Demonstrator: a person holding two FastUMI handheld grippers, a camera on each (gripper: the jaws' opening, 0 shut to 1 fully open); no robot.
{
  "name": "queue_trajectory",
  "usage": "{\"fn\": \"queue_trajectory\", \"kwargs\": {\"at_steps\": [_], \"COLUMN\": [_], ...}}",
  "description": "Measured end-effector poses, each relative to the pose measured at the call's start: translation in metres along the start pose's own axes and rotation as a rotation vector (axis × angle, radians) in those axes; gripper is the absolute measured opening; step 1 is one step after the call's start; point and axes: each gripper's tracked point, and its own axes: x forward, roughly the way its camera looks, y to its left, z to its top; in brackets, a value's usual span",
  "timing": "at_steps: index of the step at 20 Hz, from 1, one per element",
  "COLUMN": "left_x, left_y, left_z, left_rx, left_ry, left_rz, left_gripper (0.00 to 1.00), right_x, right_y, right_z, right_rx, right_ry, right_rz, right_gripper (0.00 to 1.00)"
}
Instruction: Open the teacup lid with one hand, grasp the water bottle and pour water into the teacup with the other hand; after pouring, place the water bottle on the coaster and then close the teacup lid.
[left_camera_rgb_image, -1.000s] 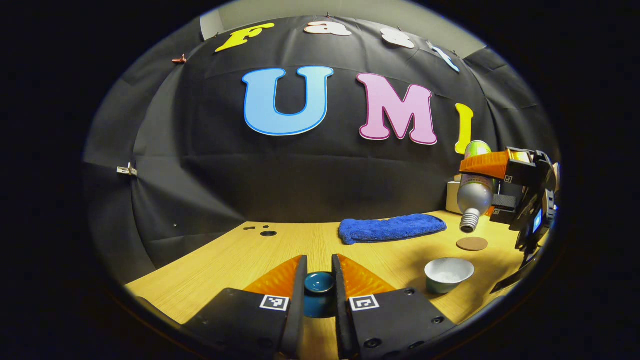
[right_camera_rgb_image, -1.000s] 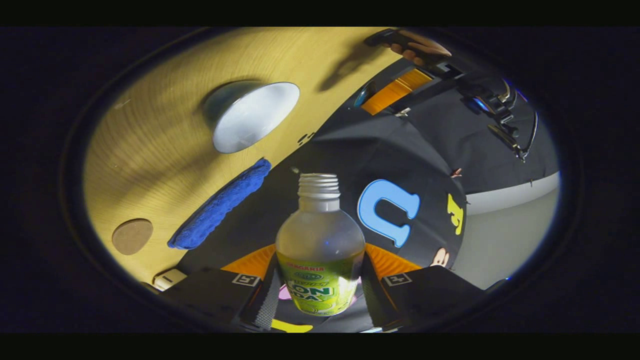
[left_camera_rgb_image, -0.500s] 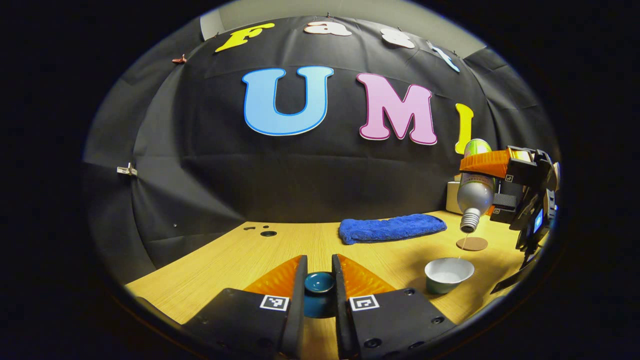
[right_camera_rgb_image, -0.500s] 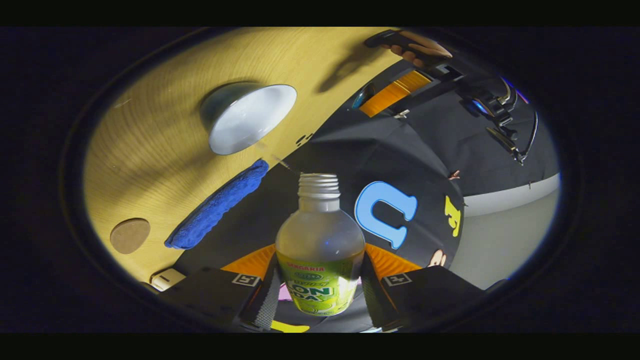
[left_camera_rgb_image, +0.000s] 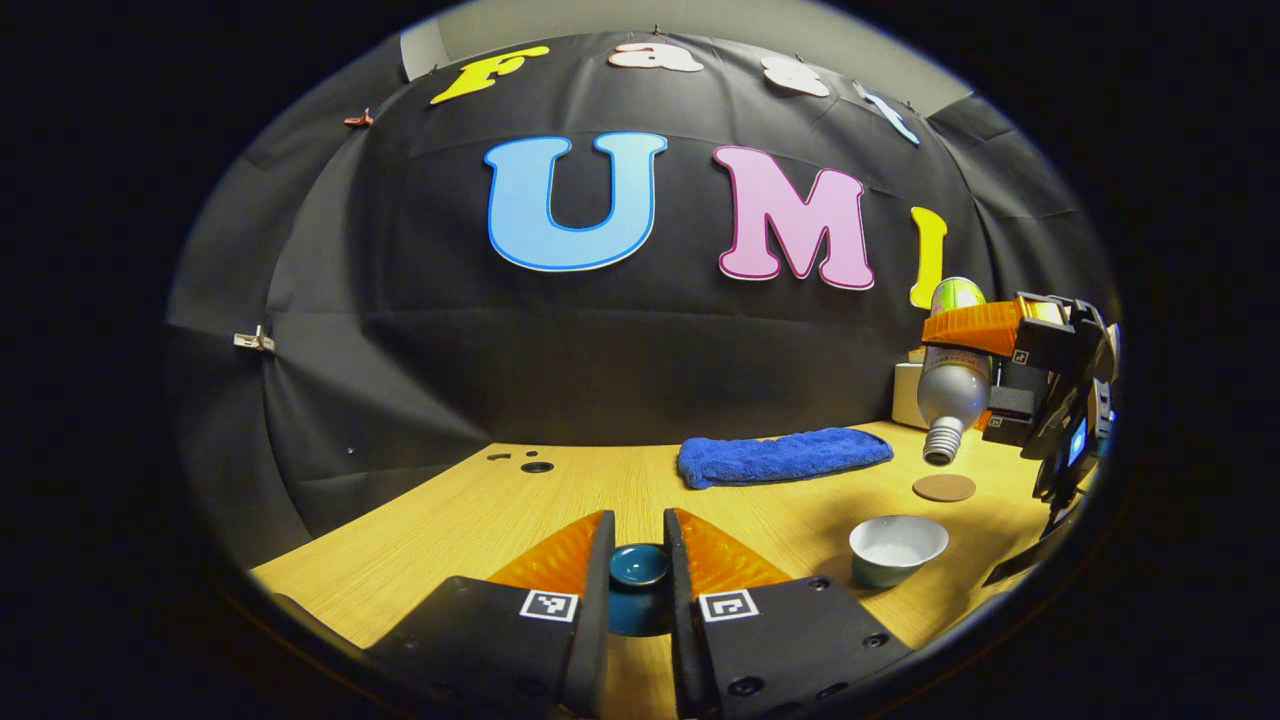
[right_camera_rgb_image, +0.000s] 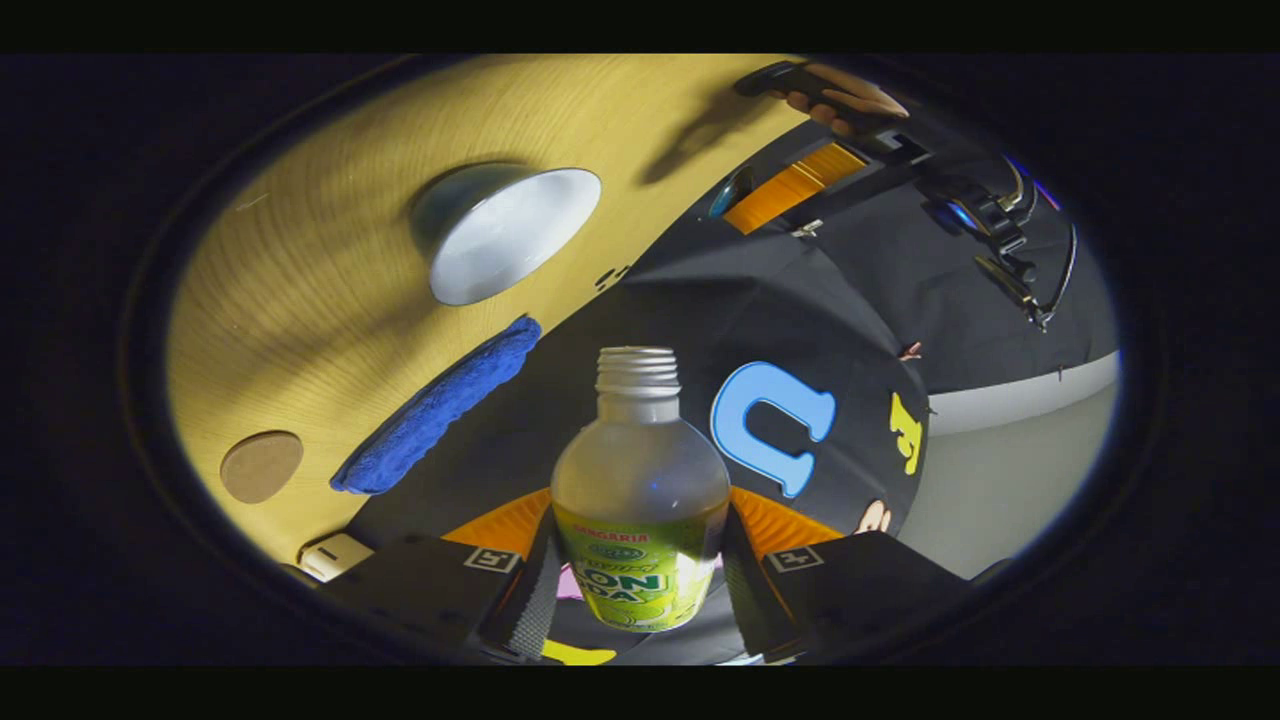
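Observation:
My left gripper (left_camera_rgb_image: 638, 570) is shut on the dark teal teacup lid (left_camera_rgb_image: 638, 566), held low over the wooden table (left_camera_rgb_image: 480, 520). The open teacup (left_camera_rgb_image: 897, 548) with its pale inside stands at the right, also seen as the teacup (right_camera_rgb_image: 505, 233) in the right gripper view. My right gripper (right_camera_rgb_image: 640, 560) is shut on the clear water bottle (right_camera_rgb_image: 640, 500) with a green label. The bottle (left_camera_rgb_image: 950, 385) hangs neck down above and slightly behind the teacup, uncapped. No stream leaves its mouth. The round cork coaster (left_camera_rgb_image: 943, 487) lies just behind the teacup.
A folded blue towel (left_camera_rgb_image: 785, 455) lies at the back of the table. A small white box (left_camera_rgb_image: 906, 395) stands behind the bottle by the wall. A hand (right_camera_rgb_image: 840, 95) holds the left gripper in the right gripper view.
A thin stream ran from the bottle into the teacup half a second ago; now it has stopped. The bottle has shifted very slightly. The left gripper and lid have stayed still.

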Motion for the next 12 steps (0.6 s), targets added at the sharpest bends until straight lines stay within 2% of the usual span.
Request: {"fn": "queue_trajectory", "kwargs": {"at_steps": [12], "left_x": [-0.0001], "left_y": [-0.0001], "left_z": [-0.0001], "left_rx": [0.000], "left_ry": [0.000], "left_rz": [0.000], "left_gripper": [0.30], "right_x": [0.0010], "right_y": [-0.0001], "right_z": [0.0042], "right_rx": [-0.014], "right_ry": [-0.006], "right_rz": [-0.003], "right_gripper": [0.73]}}
